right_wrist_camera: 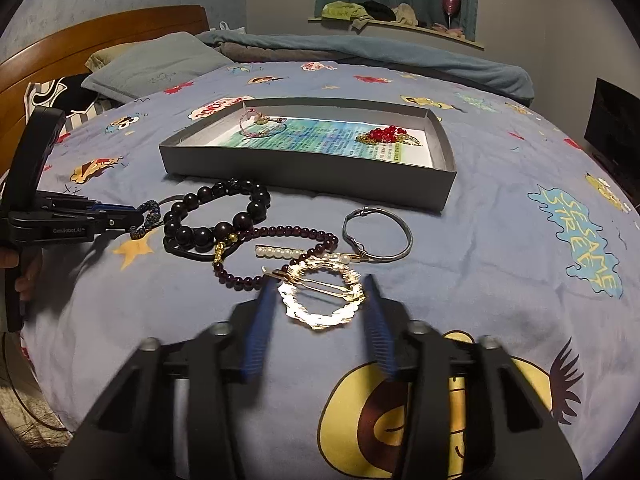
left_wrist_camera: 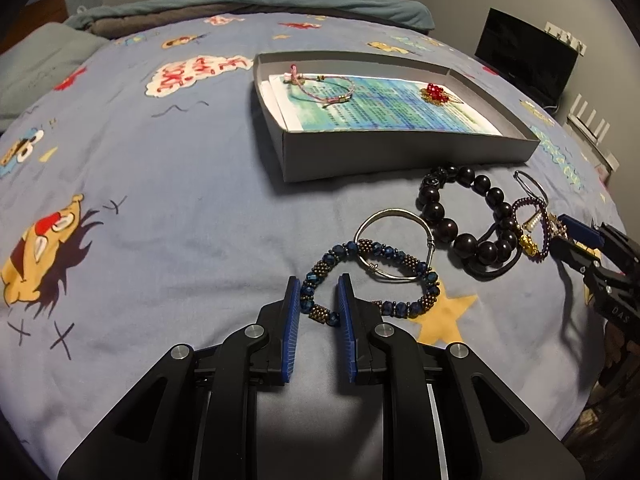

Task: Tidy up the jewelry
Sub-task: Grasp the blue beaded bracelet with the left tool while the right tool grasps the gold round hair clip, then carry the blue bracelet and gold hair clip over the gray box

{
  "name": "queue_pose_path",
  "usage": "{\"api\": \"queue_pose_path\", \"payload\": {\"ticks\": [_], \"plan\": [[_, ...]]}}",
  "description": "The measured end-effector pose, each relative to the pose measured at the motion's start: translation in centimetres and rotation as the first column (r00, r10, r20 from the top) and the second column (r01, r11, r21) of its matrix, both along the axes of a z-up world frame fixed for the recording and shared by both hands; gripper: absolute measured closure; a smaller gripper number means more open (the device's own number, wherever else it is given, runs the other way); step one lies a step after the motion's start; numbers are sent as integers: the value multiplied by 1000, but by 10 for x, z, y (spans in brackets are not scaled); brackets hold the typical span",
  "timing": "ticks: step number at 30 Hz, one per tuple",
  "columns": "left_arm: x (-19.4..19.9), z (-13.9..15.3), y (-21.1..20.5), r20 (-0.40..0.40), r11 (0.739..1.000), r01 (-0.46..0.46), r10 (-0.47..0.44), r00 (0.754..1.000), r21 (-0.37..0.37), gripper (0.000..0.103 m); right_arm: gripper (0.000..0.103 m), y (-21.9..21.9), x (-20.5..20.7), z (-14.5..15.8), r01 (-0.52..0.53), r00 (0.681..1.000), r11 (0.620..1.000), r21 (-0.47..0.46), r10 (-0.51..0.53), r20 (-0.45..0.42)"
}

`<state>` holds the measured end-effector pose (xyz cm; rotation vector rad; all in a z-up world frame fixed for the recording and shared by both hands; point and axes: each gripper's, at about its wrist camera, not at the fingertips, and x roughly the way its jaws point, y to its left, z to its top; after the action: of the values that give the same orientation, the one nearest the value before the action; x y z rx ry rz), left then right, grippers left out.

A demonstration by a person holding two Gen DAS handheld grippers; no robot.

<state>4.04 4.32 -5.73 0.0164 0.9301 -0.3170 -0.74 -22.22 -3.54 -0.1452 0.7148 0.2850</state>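
Jewelry lies on a blue cartoon bedsheet in front of a grey box point(left_wrist_camera: 400, 156) point(right_wrist_camera: 304, 176). The box holds a pink cord bracelet point(left_wrist_camera: 320, 86) point(right_wrist_camera: 260, 126) and a red bead brooch point(left_wrist_camera: 436, 94) point(right_wrist_camera: 384, 135). My left gripper point(left_wrist_camera: 319, 286) point(right_wrist_camera: 136, 211) is open, its fingers on either side of the near end of a blue bead bracelet point(left_wrist_camera: 376, 276). My right gripper point(right_wrist_camera: 320, 286) point(left_wrist_camera: 564, 232) is open around a gold wreath hair clip point(right_wrist_camera: 322, 294). Nearby lie a silver bangle point(left_wrist_camera: 394, 244) point(right_wrist_camera: 378, 236), a large dark bead bracelet point(left_wrist_camera: 466, 216) point(right_wrist_camera: 218, 216), a purple bead bracelet point(right_wrist_camera: 276, 254) and a pearl clip point(right_wrist_camera: 280, 251).
A black hair tie point(left_wrist_camera: 496, 268) lies under the dark beads. Pillows point(right_wrist_camera: 152, 64) and a folded blanket point(right_wrist_camera: 360, 54) lie at the bed's far side by a wooden headboard point(right_wrist_camera: 100, 36). A black monitor point(left_wrist_camera: 524, 56) stands off the right edge.
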Motion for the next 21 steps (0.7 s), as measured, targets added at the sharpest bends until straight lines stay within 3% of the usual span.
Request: {"api": "queue_pose_path", "payload": {"ticks": [1,6,14,21], "plan": [[-2,1,-2,16,1000,-6,5,1000,27,91,62,-1,-1,1,-1,1000,1000,0,1,3],[-9,7,-3,56,998,-1,-2,998,57,95,62,-7,-2,6,10,1000,1000,13,-10,16],[-19,31,-2,138,997,5,-16,990,77,96,62,-14,-3,16,20,999,999,26,-21,37],[-25,71,-11,229,997,37,-51,972,65,96,62,-17,3,35,16,998,999,51,-19,52]]}}
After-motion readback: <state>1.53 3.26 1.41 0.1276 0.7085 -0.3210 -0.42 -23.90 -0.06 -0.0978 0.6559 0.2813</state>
